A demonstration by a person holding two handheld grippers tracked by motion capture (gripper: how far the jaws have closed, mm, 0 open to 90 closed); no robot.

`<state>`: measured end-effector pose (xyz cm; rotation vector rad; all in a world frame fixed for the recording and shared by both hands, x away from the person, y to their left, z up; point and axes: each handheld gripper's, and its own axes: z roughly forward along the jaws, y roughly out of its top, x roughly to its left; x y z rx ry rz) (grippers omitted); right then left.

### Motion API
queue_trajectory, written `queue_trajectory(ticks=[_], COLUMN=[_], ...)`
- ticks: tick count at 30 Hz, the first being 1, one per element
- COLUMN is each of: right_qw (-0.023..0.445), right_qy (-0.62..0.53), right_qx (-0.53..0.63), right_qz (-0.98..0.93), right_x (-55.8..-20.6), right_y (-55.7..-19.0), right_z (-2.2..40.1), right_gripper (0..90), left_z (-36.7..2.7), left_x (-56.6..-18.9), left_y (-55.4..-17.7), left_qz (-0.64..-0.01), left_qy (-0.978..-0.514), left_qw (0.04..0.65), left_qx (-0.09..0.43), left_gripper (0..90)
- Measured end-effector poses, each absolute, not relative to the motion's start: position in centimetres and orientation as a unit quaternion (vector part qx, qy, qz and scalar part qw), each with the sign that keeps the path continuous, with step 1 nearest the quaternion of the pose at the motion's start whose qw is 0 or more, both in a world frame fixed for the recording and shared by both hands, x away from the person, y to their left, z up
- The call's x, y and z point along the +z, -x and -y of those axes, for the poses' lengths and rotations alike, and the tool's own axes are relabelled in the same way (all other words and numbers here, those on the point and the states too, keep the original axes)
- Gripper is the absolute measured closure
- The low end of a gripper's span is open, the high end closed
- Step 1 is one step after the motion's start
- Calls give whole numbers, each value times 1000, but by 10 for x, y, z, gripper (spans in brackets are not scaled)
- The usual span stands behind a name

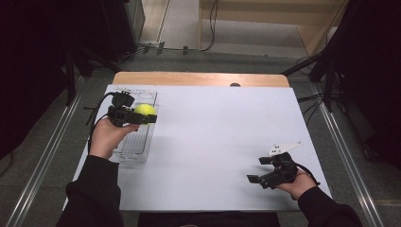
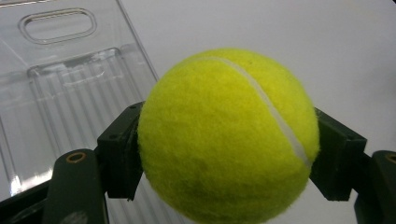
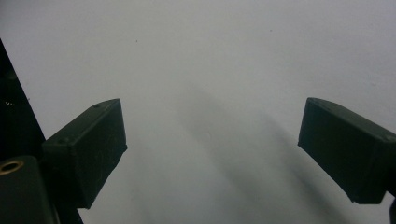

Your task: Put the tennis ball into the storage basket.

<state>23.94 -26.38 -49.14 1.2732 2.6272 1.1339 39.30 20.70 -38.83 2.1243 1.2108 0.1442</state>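
The tennis ball [image 2: 228, 135] is a round, fuzzy yellow-green sphere with a felt nap and a white curved seam running across its upper right side. It sits clamped between the two black jaws of the left hand-held gripper [image 2: 228, 156]: one blocky pad presses into its left flank, the other into its right, and the ball bulges out in front of and above both. In the high view the ball [image 1: 144, 110] is held near the far left corner of the worktop [image 1: 217, 142], over the far half of a clear plastic tray [image 1: 135, 151].

The tray is a long, shallow rectangle of transparent moulded plastic with a ribbed floor and an oval handle slot cut into its far end; it lies along the left edge of the worktop. In the left gripper view its ribbed floor [image 2: 60, 102] shows behind and to the left of the ball.

The worktop is a smooth, matt white sheet with a strip of light wood showing along its far edge.

The right hand-held gripper [image 1: 259, 170] is held near the near right corner, well apart from the ball, pointing toward the left. Its jaws stand wide apart with nothing between them, bare white surface beneath [image 3: 212, 158].
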Motion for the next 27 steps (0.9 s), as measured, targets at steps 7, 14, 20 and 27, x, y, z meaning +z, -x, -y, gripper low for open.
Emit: queue_trajectory(ticks=[7,14,20,27], right_qw=[5,5,5,5], right_qy=[-407,-407,-407,-408], right_qx=[362,362,361,361], right_qz=[-839,-839,-839,-839], right_x=[-491,-491,-491,-491], right_y=[-239,-239,-239,-239], right_z=[264,264,264,264], right_gripper=[59,58,59,58], left_z=[-216,-223,-227,-226], left_x=[-389,-389,-388,-391], left_y=[-394,-395,-396,-397], left_qz=[-477,-487,-496,-501], left_qy=[-810,-805,-796,-792], left_qw=[335,332,338,336], left_qx=[62,71,85,96], left_gripper=[260,260,260,260])
